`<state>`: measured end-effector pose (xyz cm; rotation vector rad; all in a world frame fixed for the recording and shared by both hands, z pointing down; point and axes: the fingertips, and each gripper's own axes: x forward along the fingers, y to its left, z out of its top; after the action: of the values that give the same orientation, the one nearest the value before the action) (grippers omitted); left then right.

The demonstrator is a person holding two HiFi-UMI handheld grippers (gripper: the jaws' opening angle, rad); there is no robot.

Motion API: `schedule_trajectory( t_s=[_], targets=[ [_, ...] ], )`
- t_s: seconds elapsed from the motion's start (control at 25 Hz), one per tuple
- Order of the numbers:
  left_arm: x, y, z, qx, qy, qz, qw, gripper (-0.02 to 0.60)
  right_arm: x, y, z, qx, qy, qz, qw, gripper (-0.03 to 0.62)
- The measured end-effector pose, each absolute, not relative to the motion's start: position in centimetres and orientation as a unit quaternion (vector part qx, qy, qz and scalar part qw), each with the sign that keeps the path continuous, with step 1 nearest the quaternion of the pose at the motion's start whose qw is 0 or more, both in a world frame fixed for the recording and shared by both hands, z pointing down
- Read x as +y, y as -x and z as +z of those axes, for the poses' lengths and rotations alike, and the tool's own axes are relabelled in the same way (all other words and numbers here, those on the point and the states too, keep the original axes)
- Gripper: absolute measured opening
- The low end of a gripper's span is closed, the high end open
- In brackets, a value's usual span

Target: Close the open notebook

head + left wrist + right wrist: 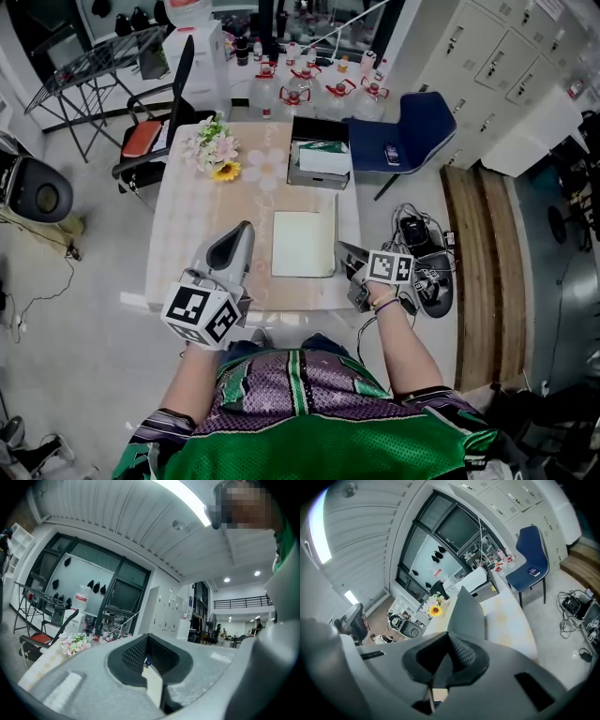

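Observation:
The notebook (303,243) lies flat on the table (197,234), near its front right part, and shows a single pale green face. My left gripper (245,231) hovers over the table just left of the notebook, jaws together and nothing between them. In the left gripper view the left gripper (148,636) points level across the room. My right gripper (344,248) is at the table's right edge, beside the notebook's near right corner, shut and empty. In the right gripper view the right gripper (463,597) angles down toward the table (506,616).
A bunch of flowers (215,150) and a black box (320,153) stand at the table's far side. A blue chair (415,129) is at the far right and a black chair (153,129) at the far left. Cables (419,246) lie on the floor at the right.

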<state>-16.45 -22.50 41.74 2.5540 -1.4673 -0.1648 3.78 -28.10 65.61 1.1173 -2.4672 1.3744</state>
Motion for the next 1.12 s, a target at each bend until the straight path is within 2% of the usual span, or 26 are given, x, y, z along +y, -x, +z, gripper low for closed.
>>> schedule_trajectory(
  t_s=[0.88, 1.12],
  targets=[
    [-22.8, 23.0, 42.8, -0.464, -0.879, -0.041, 0.099, 0.015, -27.6, 4.5, 66.1, -0.809, -0.382, 0.446, 0.039, 0.012],
    [-22.4, 24.8, 43.3, -0.463, -0.880, -0.034, 0.102, 0.015, -27.7, 6.4, 66.4, -0.815, -0.392, 0.425, 0.043, 0.043]
  ],
)
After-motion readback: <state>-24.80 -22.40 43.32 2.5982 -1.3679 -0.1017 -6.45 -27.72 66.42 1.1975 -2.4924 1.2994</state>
